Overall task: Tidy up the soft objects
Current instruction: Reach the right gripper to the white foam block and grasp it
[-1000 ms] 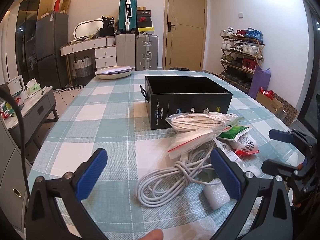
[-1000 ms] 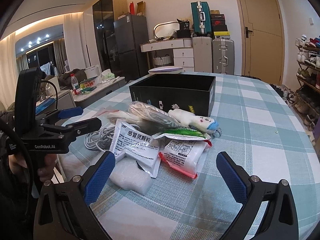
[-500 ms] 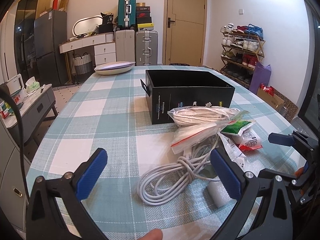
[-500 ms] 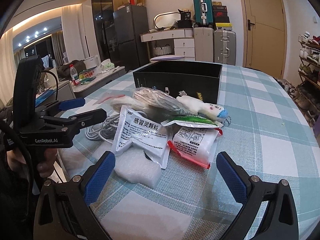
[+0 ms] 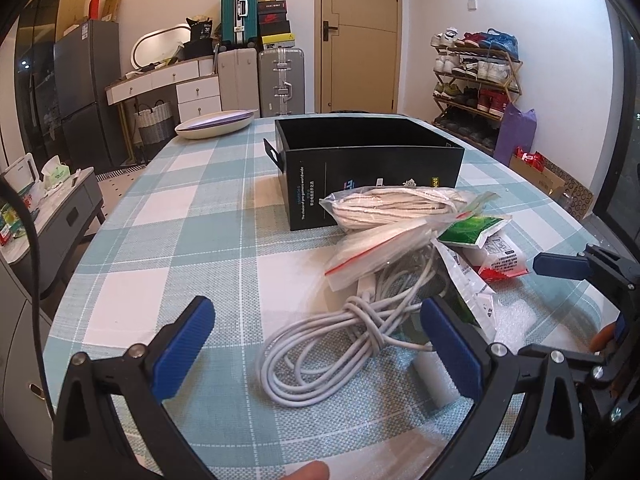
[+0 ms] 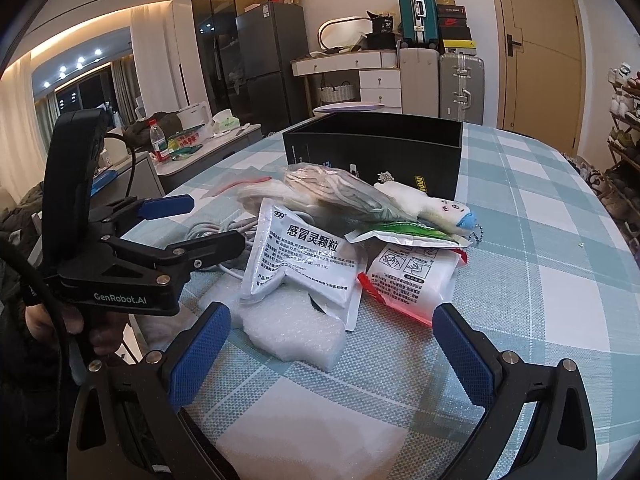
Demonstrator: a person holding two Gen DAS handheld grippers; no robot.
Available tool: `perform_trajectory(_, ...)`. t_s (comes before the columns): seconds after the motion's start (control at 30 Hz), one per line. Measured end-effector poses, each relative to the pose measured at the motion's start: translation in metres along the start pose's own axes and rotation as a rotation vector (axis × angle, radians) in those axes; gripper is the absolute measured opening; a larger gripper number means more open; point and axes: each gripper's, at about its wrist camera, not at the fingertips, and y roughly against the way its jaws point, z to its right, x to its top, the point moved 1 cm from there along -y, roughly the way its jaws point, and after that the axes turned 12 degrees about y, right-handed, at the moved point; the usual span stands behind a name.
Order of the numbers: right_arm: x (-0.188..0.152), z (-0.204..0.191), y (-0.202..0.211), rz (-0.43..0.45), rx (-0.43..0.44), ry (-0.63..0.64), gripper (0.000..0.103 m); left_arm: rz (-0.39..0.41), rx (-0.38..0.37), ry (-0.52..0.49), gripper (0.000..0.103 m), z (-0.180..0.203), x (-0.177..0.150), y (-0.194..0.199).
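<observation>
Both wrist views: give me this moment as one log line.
left gripper: open, over white cable coil | right gripper: open, near foam block | black box: nothing seen inside | nothing held

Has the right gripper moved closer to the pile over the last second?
Yes. In its own view the white foam block and the black box grew larger and nearer, so the right gripper advanced toward the pile.

Warm indoor light, sharp focus, fisheye-bent edges.

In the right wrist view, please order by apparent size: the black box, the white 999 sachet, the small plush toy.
Largest to smallest, as they look:
1. black box
2. white 999 sachet, though nearer the camera, so its true size is unsure
3. small plush toy
</observation>
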Motion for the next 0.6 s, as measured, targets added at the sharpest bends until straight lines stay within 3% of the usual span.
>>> perform_trajectory(0.23, 0.002, -0.01, -0.011, -0.013, 0.013, 0.022, 0.102, -0.028, -0.056, 0.006, 0.093, -0.002, 0.001, -0.001)
perform_trajectory(0.4, 0.003, -0.011, -0.018, -0.036, 0.023, 0.03, 0.082, -0.04, -0.081, 0.008, 0.087, -0.002, 0.001, -0.001)
perform_trajectory(0.6, 0.001, -0.008, -0.012, -0.037, 0.042, 0.042, 0.067, -0.055, -0.091, 0.006, 0.086, -0.002, 0.003, 0.002)
